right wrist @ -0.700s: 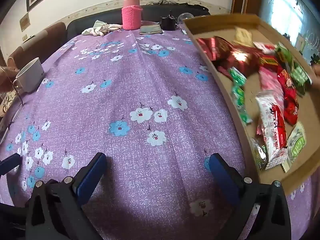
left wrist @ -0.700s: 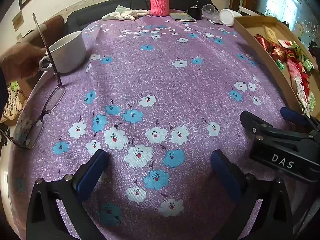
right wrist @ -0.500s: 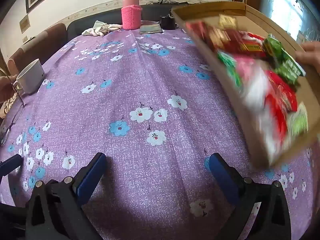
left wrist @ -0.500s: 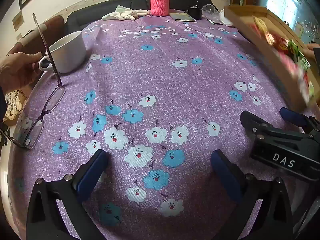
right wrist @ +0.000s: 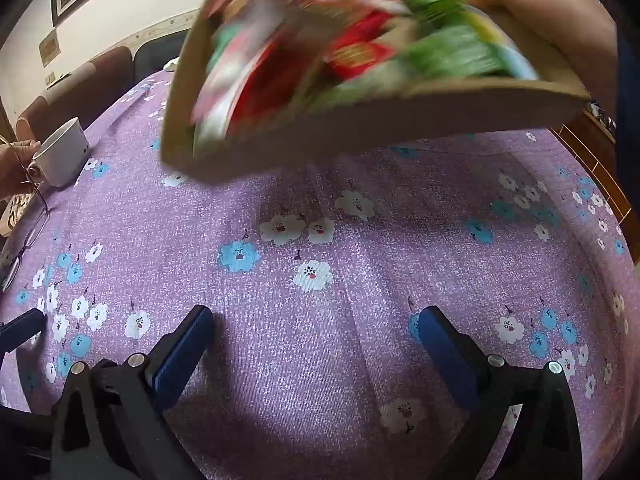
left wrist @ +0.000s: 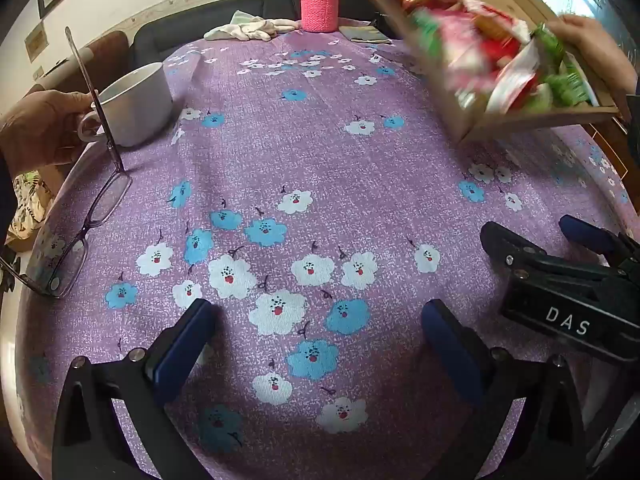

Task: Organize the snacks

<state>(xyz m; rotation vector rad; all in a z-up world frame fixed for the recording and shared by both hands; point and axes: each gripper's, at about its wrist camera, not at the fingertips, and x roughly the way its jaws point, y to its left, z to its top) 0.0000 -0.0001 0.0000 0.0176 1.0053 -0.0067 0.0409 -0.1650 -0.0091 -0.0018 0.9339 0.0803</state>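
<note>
A cardboard box full of red, green and pink snack packets hangs tilted above the purple flowered tablecloth. A person's hand holds it at its far right edge. The box and packets are blurred. My left gripper stands open over bare cloth, nothing between its blue-padded fingers. My right gripper is open too, with the box raised beyond it. In the left wrist view the right gripper shows at the right edge.
A white mug stands at the left, another hand at its handle. Glasses lie at the left table edge. At the far end stand a pink knit-sleeved bottle and a white cloth.
The snack box, flat on the table at the right 0.7 s ago, has been lifted by a hand and tipped toward the table's middle. Both grippers stay still and open.
</note>
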